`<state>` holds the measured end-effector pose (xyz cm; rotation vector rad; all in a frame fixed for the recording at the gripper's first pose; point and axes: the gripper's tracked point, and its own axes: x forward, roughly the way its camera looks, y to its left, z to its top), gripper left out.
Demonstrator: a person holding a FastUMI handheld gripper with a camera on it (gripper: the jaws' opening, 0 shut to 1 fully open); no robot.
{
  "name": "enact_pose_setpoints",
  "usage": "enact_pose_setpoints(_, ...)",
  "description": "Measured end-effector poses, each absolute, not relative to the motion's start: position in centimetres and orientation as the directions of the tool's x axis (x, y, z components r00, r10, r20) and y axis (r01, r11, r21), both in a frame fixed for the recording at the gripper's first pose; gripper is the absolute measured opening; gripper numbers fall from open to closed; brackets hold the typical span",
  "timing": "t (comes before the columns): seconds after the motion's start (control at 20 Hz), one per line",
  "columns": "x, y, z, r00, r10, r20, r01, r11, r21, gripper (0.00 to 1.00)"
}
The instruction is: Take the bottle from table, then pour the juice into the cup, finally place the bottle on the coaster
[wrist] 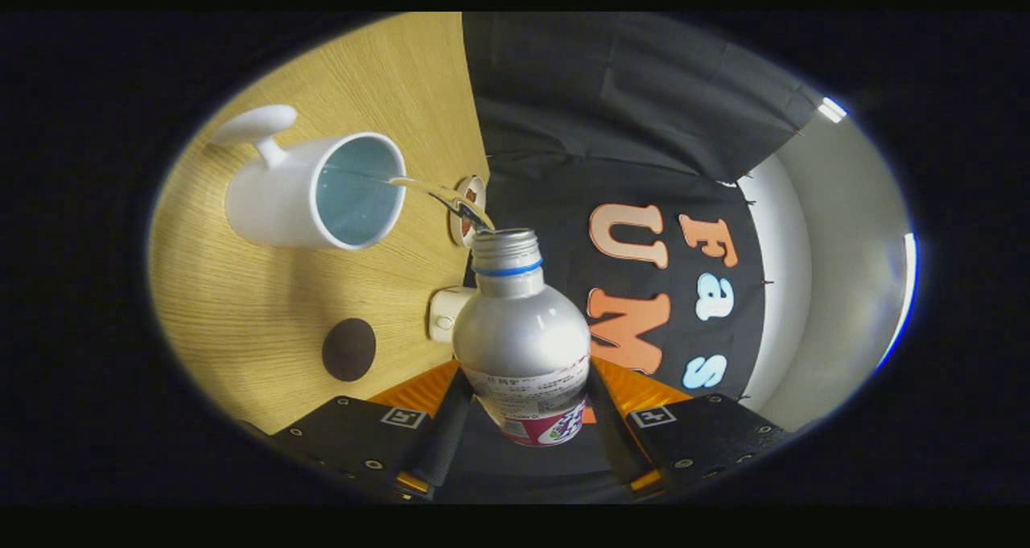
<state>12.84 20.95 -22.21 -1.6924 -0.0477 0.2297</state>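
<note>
My fingers (525, 419) clamp the bottle's (523, 347) labelled lower body, a smooth, slippery, lightening metal shell, tipped and streaming into the cup (318, 192) near the table's (241, 323) far edge.

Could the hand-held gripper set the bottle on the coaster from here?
Probably yes, once pouring ends. The hand-held gripper is shut on the bottle, tilted over the cup. The dark coaster lies bare on the table, nothing between.

The gripper (527, 407), rolled sideways, has its jaws clamped.
</note>
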Motion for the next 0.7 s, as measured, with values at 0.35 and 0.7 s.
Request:
enact_pose_setpoints(0.35, 13.1, 21.0, -21.5, 0.979, 0.169, -0.111, -0.083, -0.166, -0.983, 0.76)
enact_pose_setpoints(0.7, 13.5, 20.8, -20.6, 0.98, 0.18, -0.084, -0.045, -0.212, -0.976, 0.76)
